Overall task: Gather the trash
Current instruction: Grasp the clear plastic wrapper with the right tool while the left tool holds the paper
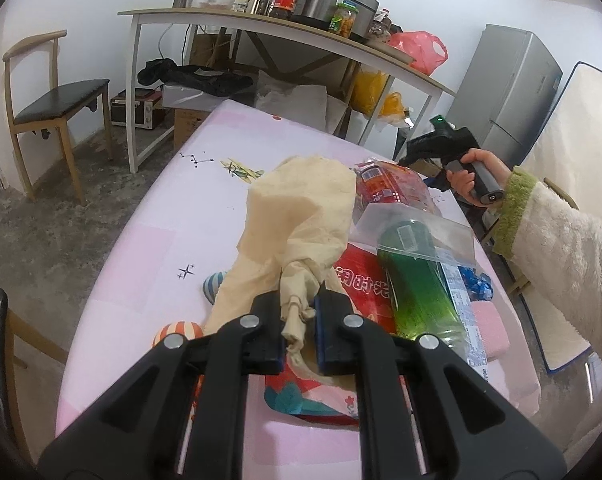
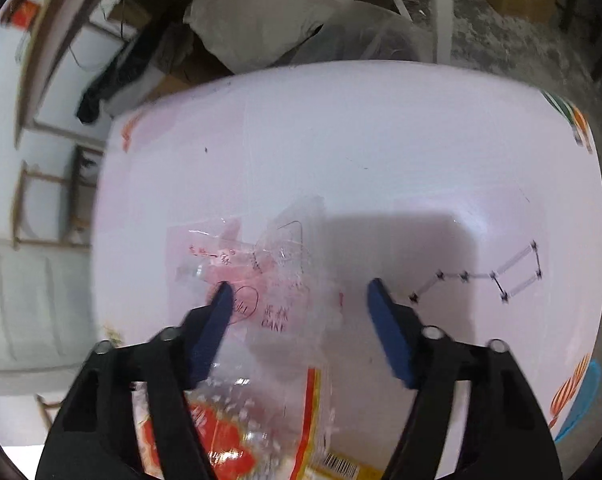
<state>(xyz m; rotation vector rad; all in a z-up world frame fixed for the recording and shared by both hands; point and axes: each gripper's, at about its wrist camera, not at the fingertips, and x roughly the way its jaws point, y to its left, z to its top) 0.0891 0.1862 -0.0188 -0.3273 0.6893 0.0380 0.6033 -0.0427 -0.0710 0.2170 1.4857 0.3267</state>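
Now, bag: soft, light; left gripper pinches its neck, lower centre.
Wrapper: thin, slippery; right gripper open above it.

Both wrist views overlook one pink table.

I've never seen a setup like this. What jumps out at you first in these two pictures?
Up front in the left wrist view, the left gripper pinches the twisted neck of a cream bag over the pink table, with a green bottle and red wrappers heaped to its right. In the other view, the right gripper hangs open over a clear crumpled wrapper.
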